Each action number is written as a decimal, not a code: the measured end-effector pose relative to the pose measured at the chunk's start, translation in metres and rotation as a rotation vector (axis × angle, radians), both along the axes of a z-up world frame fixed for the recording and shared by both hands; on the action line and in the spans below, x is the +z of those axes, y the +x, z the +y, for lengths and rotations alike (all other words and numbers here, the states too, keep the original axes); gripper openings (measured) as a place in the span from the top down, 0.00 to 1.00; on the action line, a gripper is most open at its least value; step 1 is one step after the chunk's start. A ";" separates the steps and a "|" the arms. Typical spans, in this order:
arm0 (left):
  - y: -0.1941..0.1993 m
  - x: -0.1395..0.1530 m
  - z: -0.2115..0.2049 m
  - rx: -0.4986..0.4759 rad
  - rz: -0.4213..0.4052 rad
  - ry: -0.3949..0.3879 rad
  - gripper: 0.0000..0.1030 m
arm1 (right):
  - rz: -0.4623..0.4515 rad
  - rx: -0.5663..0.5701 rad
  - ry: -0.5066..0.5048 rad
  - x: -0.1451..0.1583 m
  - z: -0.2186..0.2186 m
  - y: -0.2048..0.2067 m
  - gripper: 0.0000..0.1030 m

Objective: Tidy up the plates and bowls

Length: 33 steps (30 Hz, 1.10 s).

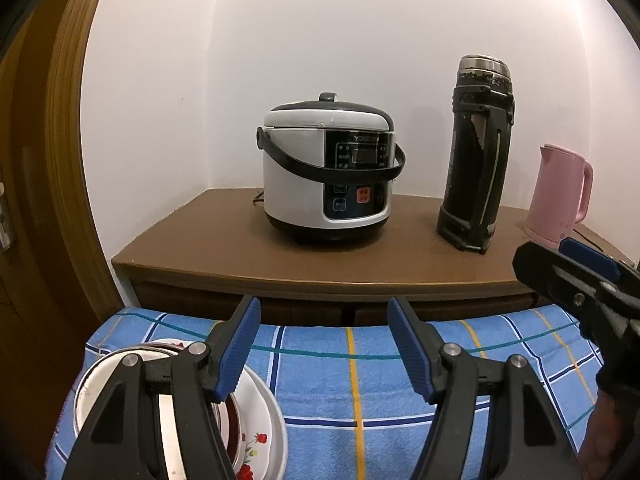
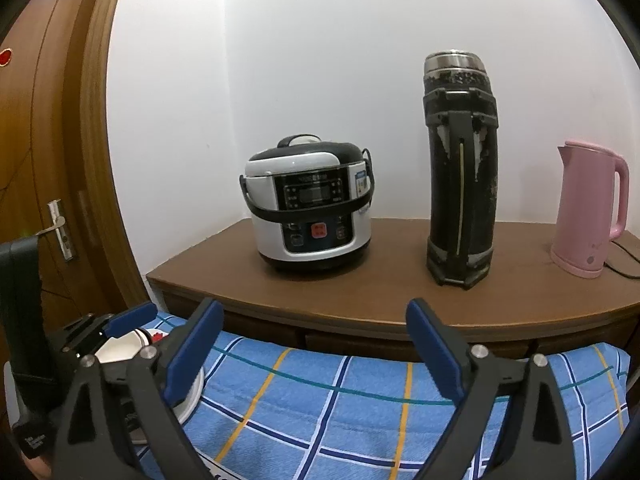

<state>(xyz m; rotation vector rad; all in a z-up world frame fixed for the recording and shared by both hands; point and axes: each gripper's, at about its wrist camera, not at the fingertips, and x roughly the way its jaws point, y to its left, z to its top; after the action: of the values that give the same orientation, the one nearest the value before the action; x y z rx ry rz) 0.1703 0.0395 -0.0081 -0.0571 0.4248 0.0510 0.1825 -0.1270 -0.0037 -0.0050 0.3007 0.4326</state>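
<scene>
Both of our hand-held grippers, left (image 1: pixel 324 344) and right (image 2: pixel 316 348), gape wide, holding nothing. Stacked plates (image 1: pixel 260 432) sit at the checked cloth's (image 1: pixel 360 380) left edge, under the left one. Risk: soft cloth tips the stack under a one-sided pinch.

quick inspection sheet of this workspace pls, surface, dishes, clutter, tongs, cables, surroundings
surface: blue checked cloth in front, brown cabinet top behind it.
job's things: flowered white plate with other dishes stacked on it, at the cloth's left end.
clutter: rice cooker, black flask and pink kettle, all upright on the cabinet.
grippers: left tongs open, empty, its left finger over the stack; right tongs open, empty.
cables: one dark cord runs from the kettle's base.
surroundings: white wall, wooden door with a handle on the left.
</scene>
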 end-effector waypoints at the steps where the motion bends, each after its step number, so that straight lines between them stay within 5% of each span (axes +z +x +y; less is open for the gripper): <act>1: 0.001 -0.001 0.000 -0.001 0.001 -0.001 0.33 | 0.000 -0.003 -0.001 0.000 0.000 0.000 0.08; 33: -0.004 0.001 -0.006 -0.043 -0.001 0.015 0.33 | -0.042 -0.055 -0.038 0.001 -0.001 0.001 0.08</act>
<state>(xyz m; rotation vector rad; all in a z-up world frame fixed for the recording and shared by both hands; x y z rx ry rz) 0.1667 0.0337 -0.0073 -0.0338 0.4244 0.0118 0.1831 -0.1278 -0.0023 -0.0424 0.2665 0.3714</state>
